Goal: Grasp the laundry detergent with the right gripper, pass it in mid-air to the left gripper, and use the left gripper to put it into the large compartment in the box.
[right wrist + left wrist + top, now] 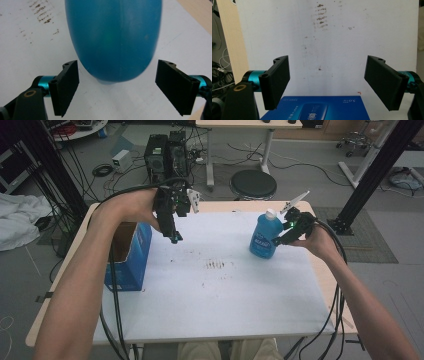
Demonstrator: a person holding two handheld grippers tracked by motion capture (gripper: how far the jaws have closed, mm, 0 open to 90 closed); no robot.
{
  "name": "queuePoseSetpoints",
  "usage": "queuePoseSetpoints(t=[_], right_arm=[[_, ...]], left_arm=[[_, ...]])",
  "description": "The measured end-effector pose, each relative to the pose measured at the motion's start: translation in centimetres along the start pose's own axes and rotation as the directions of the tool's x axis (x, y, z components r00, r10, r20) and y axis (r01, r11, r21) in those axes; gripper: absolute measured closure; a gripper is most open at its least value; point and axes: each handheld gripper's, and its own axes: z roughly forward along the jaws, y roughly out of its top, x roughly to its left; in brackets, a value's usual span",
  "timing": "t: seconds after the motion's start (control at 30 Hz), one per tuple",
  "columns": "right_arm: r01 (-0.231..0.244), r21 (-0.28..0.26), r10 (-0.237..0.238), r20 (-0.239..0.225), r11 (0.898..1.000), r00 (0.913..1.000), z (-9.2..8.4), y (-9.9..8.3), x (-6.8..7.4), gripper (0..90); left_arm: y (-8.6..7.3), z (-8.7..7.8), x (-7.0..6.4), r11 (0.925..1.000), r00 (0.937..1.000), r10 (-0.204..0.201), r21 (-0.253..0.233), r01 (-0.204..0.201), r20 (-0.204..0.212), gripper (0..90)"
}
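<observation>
A blue bottle (263, 238) with a white cap stands upright on the white table sheet (215, 290) at the right. My right gripper (278, 240) is level with its upper body, right beside it. In the right gripper view the bottle (113, 37) bulges just ahead of the open jaws, with gaps between it and both pads (67, 86). My left gripper (175, 239) hangs above the sheet beside the blue carton (129, 255), pointing down. Its jaws stand wide open with nothing between them, and the carton's top (317, 108) lies below them.
Dark smudges (218, 265) mark the middle of the sheet. The wooden table edge (65, 270) runs along the left. Behind the table stand a round black stool (253, 184), computer towers (167, 154) and cables on the floor. Black frame posts (372, 170) rise at the right.
</observation>
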Motion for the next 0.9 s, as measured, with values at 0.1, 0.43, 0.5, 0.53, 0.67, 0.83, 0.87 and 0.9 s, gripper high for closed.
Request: queuePoseSetpoints(t=[0.1,0.43,0.5,0.53,0.67,0.83,0.87,0.9], right_arm=[[-0.005,-0.016,0.005,0.002,1.000,1.0000,0.7,-0.1,0.3,18.3],[-0.026,-0.072,0.027,0.018,0.997,0.9995,1.9,-0.6,0.6,18.3],[-0.032,-0.080,0.034,0.017,0.996,0.9993,2.2,-0.7,0.6,18.3],[-0.035,-0.085,0.036,0.015,0.996,0.9992,2.3,-0.8,0.6,18.3],[-0.044,-0.101,0.044,-0.001,0.994,0.9990,2.8,-0.8,0.5,18.4],[-0.038,-0.118,0.038,-0.004,0.992,0.9993,3.2,-0.9,0.6,18.5],[-0.039,-0.120,0.038,-0.005,0.992,0.9993,3.3,-0.9,0.6,18.5],[-0.039,-0.125,0.039,-0.007,0.991,0.9992,3.3,-0.9,0.6,18.6]], left_arm=[[0.0,0.0,0.0,1.0000,1.0000,0.002,-0.001,-0.002,0.002,20.6],[-0.5,0.4,-0.1,0.9999,0.9999,-0.009,-0.006,0.009,0.005,20.7],[-0.6,0.5,-0.1,0.9999,0.9999,-0.009,-0.007,0.009,0.006,20.7],[-0.6,0.6,-0.1,0.9999,1.0000,-0.008,-0.008,0.008,0.006,20.7],[-0.7,0.6,-0.1,0.9999,0.9999,-0.013,-0.007,0.013,0.006,20.7],[-0.7,0.6,-0.1,0.9999,0.9999,-0.010,-0.005,0.010,0.003,20.7],[-0.8,0.6,-0.1,0.9999,0.9999,-0.014,-0.007,0.014,0.004,20.7],[-0.8,0.6,-0.1,0.9999,0.9999,-0.013,-0.006,0.013,0.005,20.7]])
